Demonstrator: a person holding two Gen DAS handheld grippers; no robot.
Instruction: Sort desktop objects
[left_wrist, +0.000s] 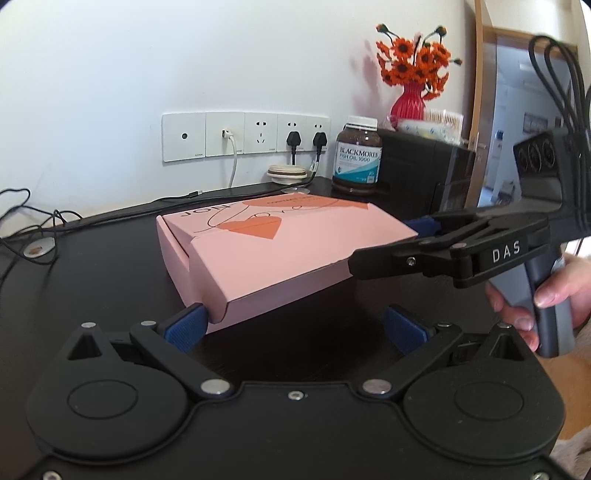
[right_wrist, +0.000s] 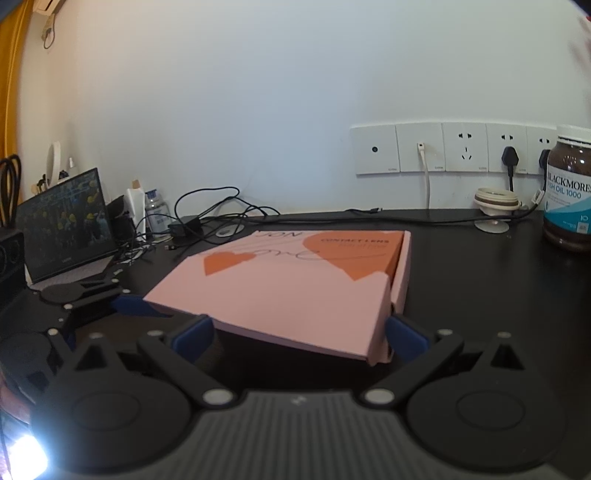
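Black desk (left_wrist: 110, 258), white wall, socket strip (left_wrist: 245, 136). Pink box (left_wrist: 280, 254) sits closed mid-desk, fish oil jar (left_wrist: 357, 155) behind it. Your left gripper (left_wrist: 295, 325) and right gripper (right_wrist: 299, 336) both spread, pads touching the box.

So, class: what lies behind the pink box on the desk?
Behind the pink box stand a fish oil bottle, a small round white object and cables below the wall sockets. The box hides the desk strip directly behind it.

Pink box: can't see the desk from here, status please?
Both grippers, left and right, open at the pink box. Box tilted, near edge raised. Fish oil bottle behind, clear.
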